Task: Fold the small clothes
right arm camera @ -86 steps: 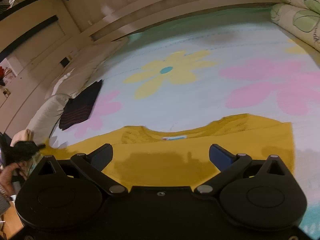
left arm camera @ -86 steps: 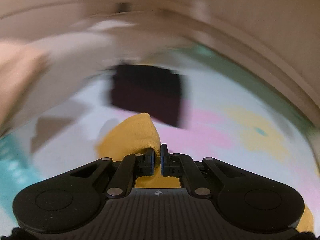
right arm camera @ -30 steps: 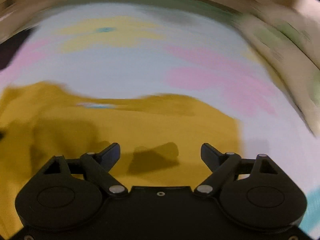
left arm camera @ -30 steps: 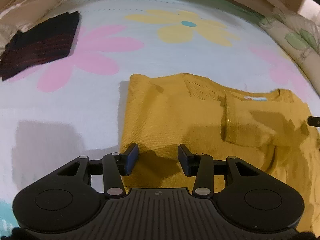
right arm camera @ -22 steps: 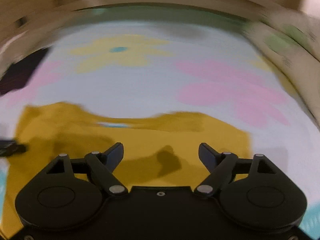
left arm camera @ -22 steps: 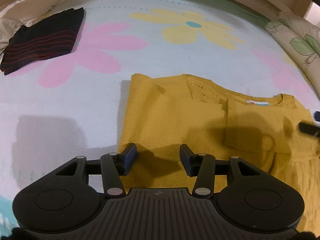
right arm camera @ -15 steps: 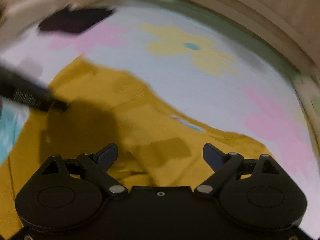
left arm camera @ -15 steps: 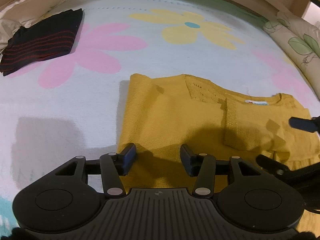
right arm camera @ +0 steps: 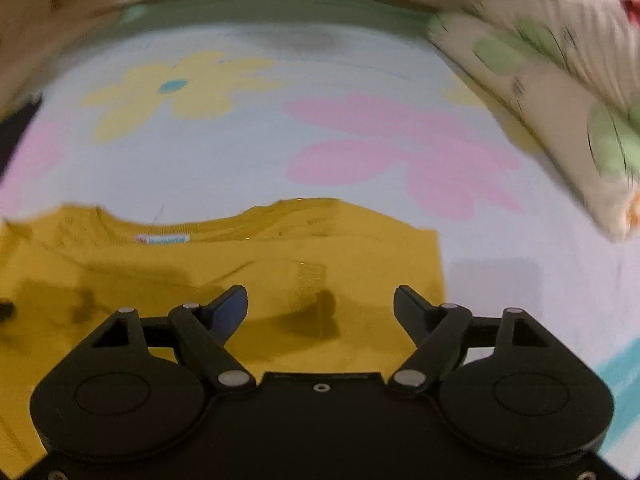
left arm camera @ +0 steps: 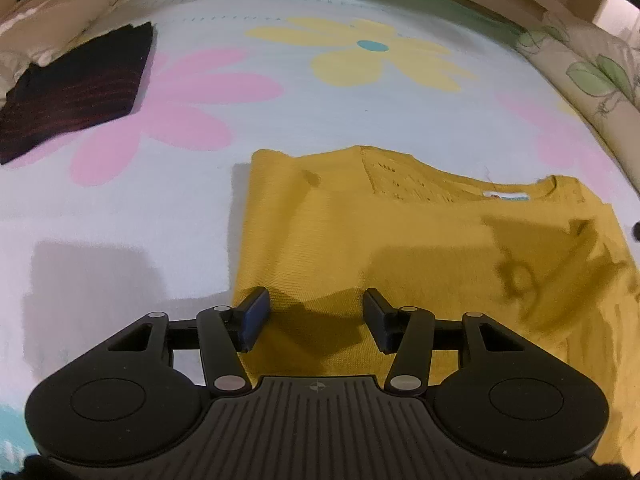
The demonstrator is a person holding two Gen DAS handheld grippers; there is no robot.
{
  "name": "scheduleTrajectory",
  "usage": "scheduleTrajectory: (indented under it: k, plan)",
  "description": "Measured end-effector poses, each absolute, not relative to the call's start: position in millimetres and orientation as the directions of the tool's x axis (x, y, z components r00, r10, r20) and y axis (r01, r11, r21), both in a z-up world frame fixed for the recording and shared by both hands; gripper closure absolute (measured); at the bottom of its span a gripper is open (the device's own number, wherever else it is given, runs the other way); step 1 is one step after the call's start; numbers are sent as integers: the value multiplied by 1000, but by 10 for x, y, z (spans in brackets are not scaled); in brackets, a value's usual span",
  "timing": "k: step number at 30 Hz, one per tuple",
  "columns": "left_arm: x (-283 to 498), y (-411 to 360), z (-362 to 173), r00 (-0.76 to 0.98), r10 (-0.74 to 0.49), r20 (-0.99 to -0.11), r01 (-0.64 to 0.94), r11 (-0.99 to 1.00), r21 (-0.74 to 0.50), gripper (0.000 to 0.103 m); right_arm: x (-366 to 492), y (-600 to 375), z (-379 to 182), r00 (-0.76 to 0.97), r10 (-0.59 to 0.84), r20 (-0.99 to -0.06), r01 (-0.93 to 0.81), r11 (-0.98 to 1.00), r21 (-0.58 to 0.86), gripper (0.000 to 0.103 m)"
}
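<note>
A yellow knit top (left arm camera: pixel 400 240) is laid flat on a flower-printed bedsheet (left arm camera: pixel 280 120), with its sleeves folded inward and its neck label turned away from both cameras. The left gripper (left arm camera: pixel 316 316) is held over the garment's left side and the right gripper (right arm camera: pixel 320 304) over its right side, each with jaws spread and nothing pinched between them. A folded dark striped garment (left arm camera: pixel 76 88) is seen well apart at the far left, and leaf-patterned pillows (right arm camera: pixel 560 100) are ranged along the sheet's right edge.
</note>
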State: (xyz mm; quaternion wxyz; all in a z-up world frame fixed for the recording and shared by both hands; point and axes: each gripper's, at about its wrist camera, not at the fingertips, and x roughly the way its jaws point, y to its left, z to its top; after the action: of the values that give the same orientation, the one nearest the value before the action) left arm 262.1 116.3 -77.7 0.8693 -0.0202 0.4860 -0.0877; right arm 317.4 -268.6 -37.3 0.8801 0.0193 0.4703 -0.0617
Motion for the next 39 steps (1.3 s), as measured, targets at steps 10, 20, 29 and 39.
scheduleTrajectory:
  k: [10,20,29,39]
  plan:
    - [2477,1081,-494,547,-82,-833,86,995,-42,53,2802,-2889,-16,609,63,-791,116,979,167,20]
    - [2045,992,144,658,-50,-751,-80,987,-136,52,2596,-3004,214,613,248,-750,-35,957,288,19]
    - [1476,757,424,672,-122,-731,7,987,-158,52,1875,-2729,748,653,286,-701,-137,955,263,19]
    - [1050,642,694,696,-162,-700,70,985,-158,52,1300,-2628,1257,707,247,-663,-140,967,211,19]
